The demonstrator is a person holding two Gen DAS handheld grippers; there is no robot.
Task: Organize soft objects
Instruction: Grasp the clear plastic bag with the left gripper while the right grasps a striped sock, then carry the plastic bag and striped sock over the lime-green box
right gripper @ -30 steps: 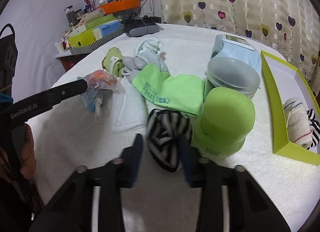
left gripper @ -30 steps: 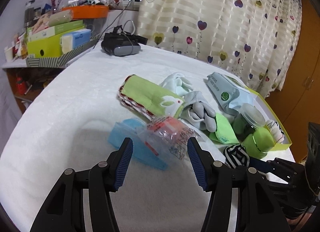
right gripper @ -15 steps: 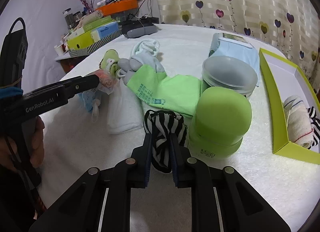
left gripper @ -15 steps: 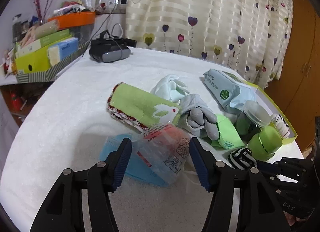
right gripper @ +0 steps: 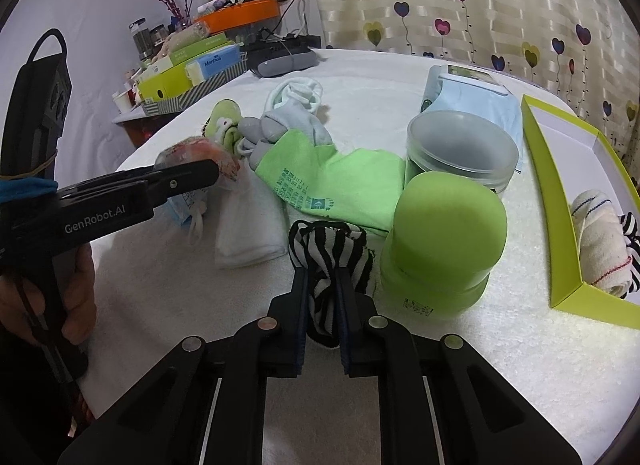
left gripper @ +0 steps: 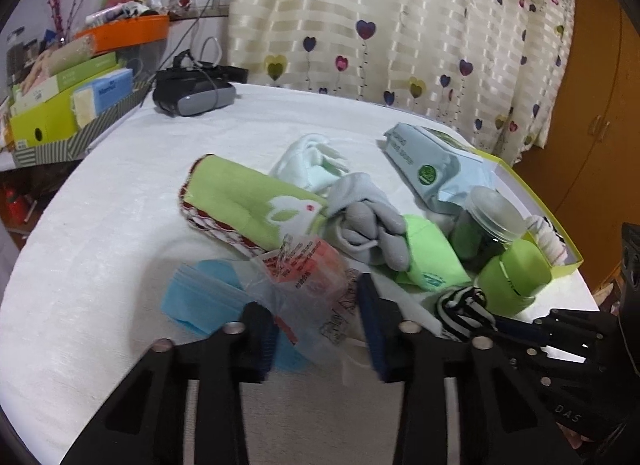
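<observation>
Fingers of the left gripper (left gripper: 318,325), lower centre of its view, are seen just closing around a clear plastic packet (left gripper: 312,289) on the white table (left gripper: 120,225); contact cannot be told. Right gripper (right gripper: 323,305), bottom centre of its view, is clamped on a striped sock (right gripper: 332,253), beside a green container (right gripper: 444,237).

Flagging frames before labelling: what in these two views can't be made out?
- Left wrist view: left gripper pads motion-blurred; contact with the clear plastic packet unclear.
- Right wrist view: white box with lime-green sides cut by the right edge.
- Right wrist view: lime-green dome-lidded container hides the clear jar's lower part.
</observation>
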